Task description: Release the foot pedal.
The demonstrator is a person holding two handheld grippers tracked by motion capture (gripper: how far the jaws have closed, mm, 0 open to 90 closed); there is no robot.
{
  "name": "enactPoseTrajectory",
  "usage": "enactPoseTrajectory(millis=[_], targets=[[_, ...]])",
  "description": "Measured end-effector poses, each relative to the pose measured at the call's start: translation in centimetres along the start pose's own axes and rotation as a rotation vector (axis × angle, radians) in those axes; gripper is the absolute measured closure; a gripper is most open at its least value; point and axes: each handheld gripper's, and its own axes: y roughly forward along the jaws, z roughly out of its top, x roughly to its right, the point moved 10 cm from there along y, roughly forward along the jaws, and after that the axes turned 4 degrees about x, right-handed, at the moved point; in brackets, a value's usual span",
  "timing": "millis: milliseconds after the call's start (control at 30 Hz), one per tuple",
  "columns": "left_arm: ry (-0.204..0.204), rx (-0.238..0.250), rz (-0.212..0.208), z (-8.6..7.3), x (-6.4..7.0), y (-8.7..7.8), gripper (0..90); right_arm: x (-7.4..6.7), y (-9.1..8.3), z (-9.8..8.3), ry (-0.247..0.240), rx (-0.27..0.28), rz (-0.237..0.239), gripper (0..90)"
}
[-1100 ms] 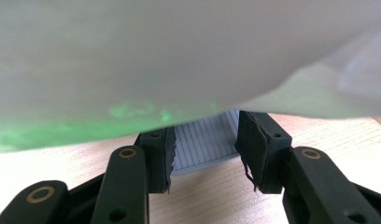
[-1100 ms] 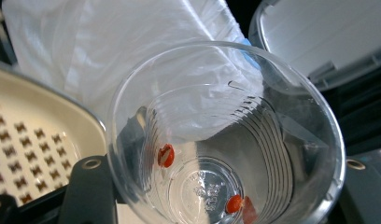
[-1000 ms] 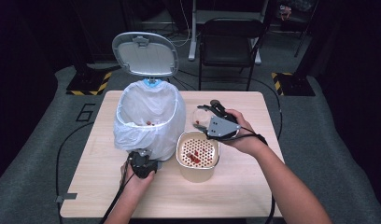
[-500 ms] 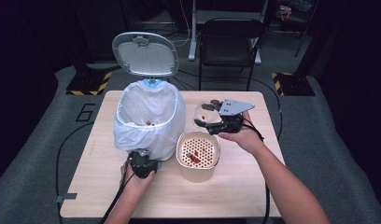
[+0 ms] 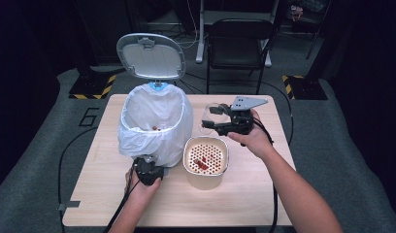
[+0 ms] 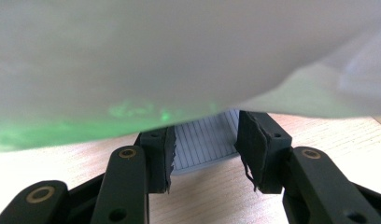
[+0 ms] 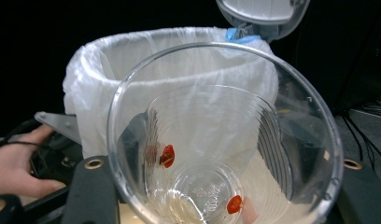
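From the high view, the right gripper [image 5: 216,121] holds a clear plastic cup [image 5: 211,112] on its side above the table [image 5: 264,194], mouth turned toward the lined bin [image 5: 155,124], whose lid [image 5: 151,56] stands open. Just in front sits a beige strainer pot [image 5: 206,162] with red bits on its perforated insert. The left gripper [image 5: 148,171] is down at the bin's base.

Left gripper view now: jaws as close as they go, yet a gap shows between them, with the ribbed grey pedal [image 6: 205,142] in it, under the white bag [image 6: 179,56]. Whether the pads [image 6: 254,144] press it, I can't tell.

Right gripper view: jaws about half open, clamped on the cup [image 7: 221,140]; two red scraps [image 7: 167,155] cling inside, bin rim [image 7: 146,37] behind.

To empty it well, I'd bring the cup's mouth over the bag's opening before tipping further, keep the grip gentle so the thin wall doesn't buckle, and hold the pedal down so the lid stays up.
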Motion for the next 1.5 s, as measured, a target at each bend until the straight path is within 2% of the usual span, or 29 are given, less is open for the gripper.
enactPoseTrajectory(millis=[100,133,233,267,300,500,567,733,800,867,967,1033,1200,1267,1333,1367,1500], targets=[[0.01,0.002,0.0,0.0,-0.1,0.0,56.7,-0.1,-0.3,1.0,0.012,0.012,-0.004,37.9],[-0.004,0.002,0.0,0.0,0.0,0.0,56.7,-0.2,-0.3,1.4,0.016,0.013,-0.001,37.9],[-0.001,0.004,0.0,0.0,0.0,0.0,56.7,-0.3,-0.5,2.6,0.023,0.026,0.001,37.9],[0.011,0.003,-0.001,0.0,-0.1,0.0,56.7,-0.4,-0.6,2.9,0.032,0.026,0.008,37.9],[-0.006,0.004,0.0,0.0,0.1,0.0,56.7,-0.5,-0.6,3.3,0.032,0.024,0.008,37.9],[0.014,0.003,-0.003,0.0,-0.1,0.0,56.6,-0.7,-0.5,5.2,0.046,0.022,0.006,38.0],[0.015,0.003,-0.003,0.0,-0.1,0.0,56.7,-0.8,-0.4,5.6,0.073,0.017,0.012,38.0],[0.018,0.003,-0.004,0.0,-0.1,0.0,56.7,-0.7,-0.1,6.5,0.086,0.013,0.005,38.0],[0.018,0.004,-0.004,0.0,-0.1,0.0,56.7,-0.6,0.1,6.7,0.074,0.009,0.0,37.9],[0.034,0.012,-0.014,0.1,-0.1,0.1,56.7,-0.7,0.3,6.9,0.078,0.013,0.005,37.8],[0.035,0.01,-0.014,0.1,-0.1,0.1,56.7,-0.8,0.7,7.1,0.082,0.01,0.011,37.6],[0.02,0.001,-0.004,0.0,-0.1,0.0,56.7,-1.0,1.0,7.3,0.079,0.006,0.014,37.5],[0.02,0.0,-0.004,0.0,-0.1,0.0,56.7,-1.4,2.0,7.9,0.071,-0.003,0.026,37.3],[-0.001,0.022,0.003,0.1,-0.1,0.1,56.7,-1.5,2.3,8.3,0.079,0.008,0.033,37.3],[0.03,-0.006,-0.004,-0.1,-0.2,-0.1,56.7,-1.7,2.7,8.8,0.071,0.018,0.041,37.2],[0.019,0.004,-0.005,0.0,-0.1,0.0,56.7,-1.9,3.0,9.1,0.072,0.028,0.048,37.2],[0.024,0.005,0.001,0.0,-0.2,0.0,56.7,-2.3,3.9,9.6,0.062,0.026,0.056,37.1]])
